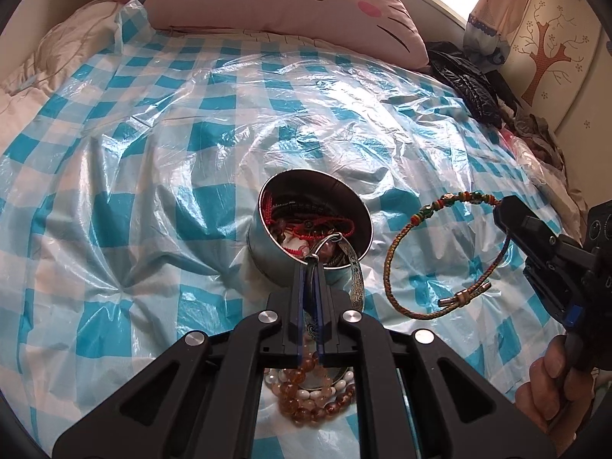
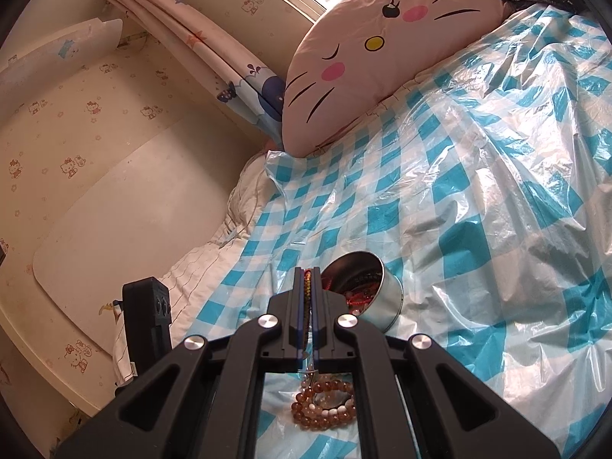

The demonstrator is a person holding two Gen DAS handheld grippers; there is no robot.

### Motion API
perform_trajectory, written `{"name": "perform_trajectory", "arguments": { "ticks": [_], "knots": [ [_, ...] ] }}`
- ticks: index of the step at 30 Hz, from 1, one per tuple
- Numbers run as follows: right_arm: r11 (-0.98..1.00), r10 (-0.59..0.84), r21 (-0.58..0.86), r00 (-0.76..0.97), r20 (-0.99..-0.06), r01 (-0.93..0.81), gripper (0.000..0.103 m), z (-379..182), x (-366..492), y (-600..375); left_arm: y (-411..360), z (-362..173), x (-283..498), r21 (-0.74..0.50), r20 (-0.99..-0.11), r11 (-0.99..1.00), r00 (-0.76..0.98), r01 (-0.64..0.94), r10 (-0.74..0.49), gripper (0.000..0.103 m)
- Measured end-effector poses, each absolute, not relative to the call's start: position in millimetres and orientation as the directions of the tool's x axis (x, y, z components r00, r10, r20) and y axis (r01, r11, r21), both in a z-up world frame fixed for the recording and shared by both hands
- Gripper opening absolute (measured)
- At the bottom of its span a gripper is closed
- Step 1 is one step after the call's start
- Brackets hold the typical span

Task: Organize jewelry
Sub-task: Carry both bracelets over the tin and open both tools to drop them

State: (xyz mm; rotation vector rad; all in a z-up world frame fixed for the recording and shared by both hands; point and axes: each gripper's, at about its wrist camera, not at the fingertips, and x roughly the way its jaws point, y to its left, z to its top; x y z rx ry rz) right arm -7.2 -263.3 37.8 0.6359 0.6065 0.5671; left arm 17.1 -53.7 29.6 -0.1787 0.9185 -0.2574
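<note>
A round metal tin point(image 1: 264, 243) stands on the bed, holding red cords and other bracelets; it also shows in the right wrist view point(image 2: 386, 308). My left gripper point(image 1: 311, 264) is shut on a silver bangle point(image 1: 354, 279) at the tin's near rim. My right gripper point(image 2: 306, 273) is shut on a multicoloured braided cord bracelet point(image 1: 397, 244), held in the air to the right of the tin; the right gripper shows in the left wrist view point(image 1: 505, 210). Amber and white bead bracelets point(image 1: 306, 397) lie on the sheet below the grippers, also in the right wrist view point(image 2: 325, 405).
A blue-and-white checked plastic sheet point(image 1: 191, 114) covers the bed. A pink cat-face pillow point(image 1: 287, 4) lies at the head. Dark clothing point(image 1: 470, 84) is piled at the right edge. A wall and curtain point(image 2: 191, 46) border the bed's far side.
</note>
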Motion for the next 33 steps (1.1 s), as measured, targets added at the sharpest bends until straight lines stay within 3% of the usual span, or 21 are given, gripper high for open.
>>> {"name": "perform_trajectory", "arguments": {
  "ticks": [9,13,16,19,22,24,26,29,31,32,33],
  "knots": [
    [0.708,0.612,0.641,0.709,-0.349,-0.295,0.004,42.4,13.7,-254.4,-57.9,34.3,49.9,-0.291,-0.738,0.946,0.595,0.144,-0.318,0.005],
    [0.742,0.585,0.609,0.714,-0.384,-0.281,0.004,37.7,30.3,-247.1,-65.0,21.0,75.4,-0.221,-0.771,0.969,0.589,0.111,-0.243,0.006],
    [0.759,0.575,0.593,0.705,-0.416,-0.270,0.004,30.3,46.0,-240.6,-61.9,13.8,84.6,-0.181,-0.789,0.980,0.583,0.082,-0.194,0.023],
    [0.766,0.577,0.585,0.687,-0.442,-0.267,0.004,22.8,58.5,-232.2,-54.4,16.3,77.6,-0.194,-0.780,0.978,0.592,0.079,-0.203,0.025],
    [0.746,0.621,0.602,0.625,-0.473,-0.285,0.004,12.5,72.4,-218.3,-44.8,27.7,60.4,-0.125,-0.750,0.992,0.653,0.020,-0.108,0.060],
    [0.803,0.573,0.538,0.578,-0.581,-0.257,0.004,-1.5,83.7,-201.4,-36.7,36.1,53.4,-0.127,-0.733,0.992,0.674,-0.004,-0.091,0.061],
    [0.841,0.528,0.484,0.567,-0.632,-0.244,0.004,-10.0,84.2,-192.4,-32.5,41.3,45.6,-0.124,-0.723,0.992,0.688,-0.030,-0.070,0.067],
    [0.859,0.497,0.452,0.604,-0.623,-0.240,0.005,-3.6,74.2,-197.1,-34.1,40.1,33.2,-0.079,-0.719,0.995,0.695,-0.063,-0.013,0.083],
    [0.863,0.486,0.450,0.614,-0.621,-0.228,0.013,-2.0,70.9,-201.8,-36.4,34.2,28.1,-0.076,-0.733,0.995,0.680,-0.064,-0.012,0.085],
    [0.863,0.485,0.454,0.619,-0.618,-0.223,0.035,-2.1,69.3,-204.7,-37.1,31.2,25.9,-0.078,-0.744,0.995,0.668,-0.063,-0.016,0.085],
    [0.864,0.481,0.454,0.625,-0.615,-0.218,0.044,-1.4,67.2,-207.2,-37.9,28.2,23.0,-0.082,-0.752,0.995,0.659,-0.063,-0.020,0.085]
  ]
}}
